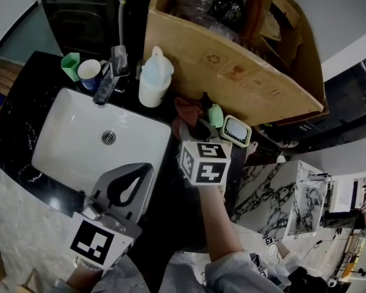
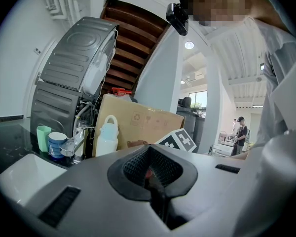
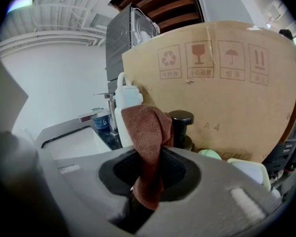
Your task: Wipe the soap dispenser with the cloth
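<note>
The soap dispenser (image 3: pixel 181 123) is a dark bottle with a round black pump head. It stands on the black desk (image 1: pixel 15 118) close in front of the big cardboard box (image 3: pixel 227 83), to the right of a white jug (image 3: pixel 124 105). In the right gripper view the cloth (image 3: pixel 147 132) covers its left side; whether the two touch cannot be told.

The cloth is a rust-brown, nubbly rag. The right gripper (image 3: pixel 147 177) has its jaws closed tight on the rag's lower part, and the free end stands up above the jaws and folds over towards the pump head. In the head view the right gripper (image 1: pixel 198 130) reaches in from below, with the cloth (image 1: pixel 184 112) bunched at its tip near the box.

The left gripper (image 2: pixel 154 177) has its jaws brought together with nothing between them. It hangs over the near edge of the white sink (image 1: pixel 67 133), well apart from the dispenser.
</note>
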